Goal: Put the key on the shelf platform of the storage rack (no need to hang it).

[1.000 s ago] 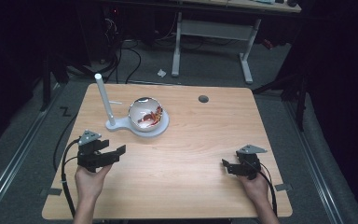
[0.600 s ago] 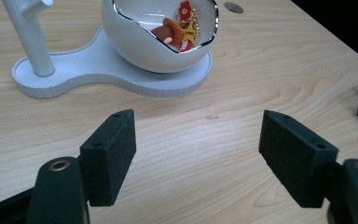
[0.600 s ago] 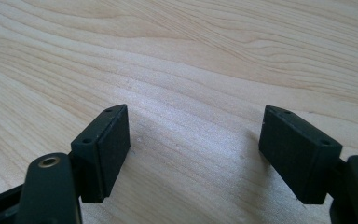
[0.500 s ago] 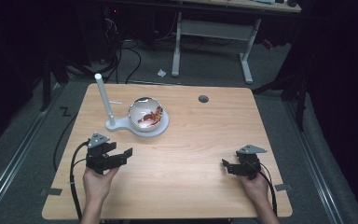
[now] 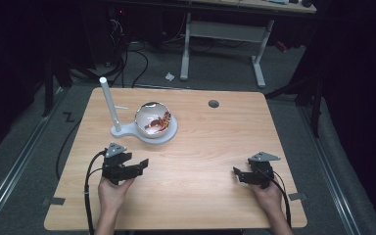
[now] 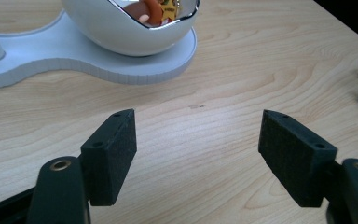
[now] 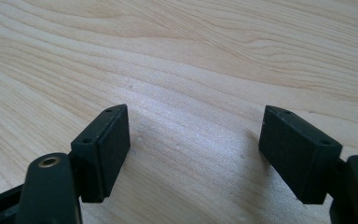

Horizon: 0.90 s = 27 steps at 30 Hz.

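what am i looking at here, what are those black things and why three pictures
A person sits at a wooden table and holds a hand tool with black tongs in each hand. The high view looks down from above: the left tongs show at its left, the right tongs at its right. The other two pictures come from small cameras riding on the tools, looking along their own jaws: left tongs, right tongs. Both stand open with nothing between them. On the table stands a white bowl with something red and orange inside, set on a white stand with an upright white post.
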### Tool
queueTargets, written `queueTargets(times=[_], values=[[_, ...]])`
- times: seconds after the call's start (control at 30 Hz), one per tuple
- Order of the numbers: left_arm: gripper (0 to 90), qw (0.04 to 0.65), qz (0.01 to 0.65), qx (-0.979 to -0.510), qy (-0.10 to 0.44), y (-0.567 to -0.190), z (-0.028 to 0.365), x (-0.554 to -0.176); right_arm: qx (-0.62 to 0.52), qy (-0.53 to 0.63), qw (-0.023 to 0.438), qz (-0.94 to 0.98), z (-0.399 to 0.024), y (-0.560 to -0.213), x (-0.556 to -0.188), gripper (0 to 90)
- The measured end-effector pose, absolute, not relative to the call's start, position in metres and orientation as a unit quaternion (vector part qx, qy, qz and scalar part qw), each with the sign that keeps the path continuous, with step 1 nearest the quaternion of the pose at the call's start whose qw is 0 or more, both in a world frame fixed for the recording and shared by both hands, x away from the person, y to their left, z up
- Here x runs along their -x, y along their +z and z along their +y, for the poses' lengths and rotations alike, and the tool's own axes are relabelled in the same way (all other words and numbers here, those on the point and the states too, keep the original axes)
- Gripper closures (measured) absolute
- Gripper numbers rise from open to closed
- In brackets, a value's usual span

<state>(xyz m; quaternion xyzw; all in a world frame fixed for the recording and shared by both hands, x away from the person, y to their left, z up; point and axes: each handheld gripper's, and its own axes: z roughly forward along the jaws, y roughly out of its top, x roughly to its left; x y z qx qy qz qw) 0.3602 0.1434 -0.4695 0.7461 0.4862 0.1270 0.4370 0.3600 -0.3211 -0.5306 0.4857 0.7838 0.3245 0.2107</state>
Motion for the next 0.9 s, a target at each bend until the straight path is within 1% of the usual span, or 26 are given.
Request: queueTargets(times=[0.2, 0.27, 0.4, 0.57, 0.67, 0.9], values=[[29.1, 0.427, 0.480, -0.758, 0.117, -0.480, 0.131, -0.363, -0.485, 0.325, 0.211, 0.784, -0.321, -0.531, -0.360, 24.6], [29.1, 0.413, 0.476, -0.767, 0.122, -0.483, 0.127, -0.364, -0.485, 0.325, 0.211, 0.784, -0.321, -0.531, -0.360, 24.6], [29.3, 0.406, 0.477, -0.770, 0.121, -0.489, 0.123, -0.366, -0.486, 0.325, 0.210, 0.784, -0.321, -0.531, -0.360, 24.6], [29.5, 0.417, 0.481, -0.761, 0.126, -0.496, 0.118, -0.367, -0.485, 0.325, 0.211, 0.784, -0.321, -0.531, -0.360, 24.6], [29.6, 0.407, 0.481, -0.765, 0.135, -0.501, 0.114, -0.368, -0.485, 0.325, 0.210, 0.784, -0.321, -0.531, -0.360, 24.6], [29.7, 0.405, 0.487, -0.760, 0.147, -0.513, 0.107, -0.371, -0.485, 0.325, 0.211, 0.784, -0.321, -0.531, -0.360, 24.6]])
